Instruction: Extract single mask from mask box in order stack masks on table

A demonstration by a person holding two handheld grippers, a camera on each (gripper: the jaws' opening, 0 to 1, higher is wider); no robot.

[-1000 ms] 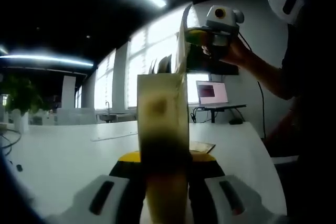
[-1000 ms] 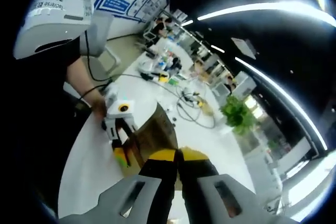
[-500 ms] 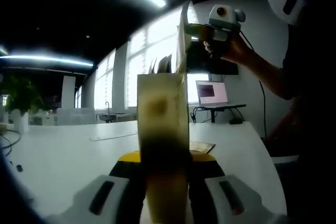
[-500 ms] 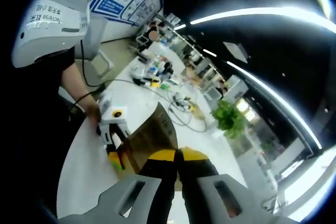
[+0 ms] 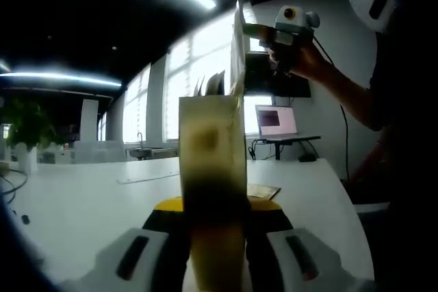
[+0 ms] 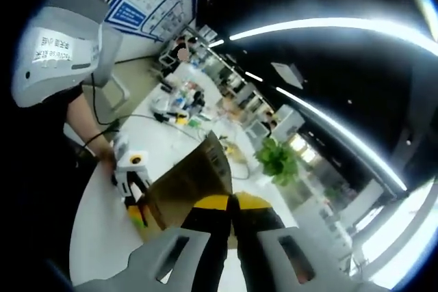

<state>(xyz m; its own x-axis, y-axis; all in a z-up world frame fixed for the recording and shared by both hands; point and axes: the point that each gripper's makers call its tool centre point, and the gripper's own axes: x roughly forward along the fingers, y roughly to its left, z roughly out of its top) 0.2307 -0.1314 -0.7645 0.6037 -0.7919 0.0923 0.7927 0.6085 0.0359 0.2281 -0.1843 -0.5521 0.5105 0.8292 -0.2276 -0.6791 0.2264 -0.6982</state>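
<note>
Between the left gripper's (image 5: 212,227) jaws the box (image 5: 211,169) is standing upright, clamped from both sides, its tan face rising up the middle of the left gripper view. Above its open top, a pale mask (image 5: 237,52) is hanging on edge, its lower end reaching down to the box mouth. The right gripper (image 5: 254,30) is coming in from the upper right of that view, held in the person's hand (image 5: 301,59), and it is pinching the mask's top edge. Behind the box a white table (image 5: 82,203) is spreading out, with a laptop (image 5: 276,122) glowing at its far side.

Seen from the right gripper view, the right gripper's (image 6: 231,227) jaws are pressed together with only a thin dark seam between them; the mask itself I cannot make out there. Below them the box (image 6: 188,182) is showing as a brown slab tilted over the table (image 6: 102,223), and the left gripper (image 6: 130,176) is gripping its lower left end. A potted plant (image 6: 275,161) is sitting farther along the table.
</note>
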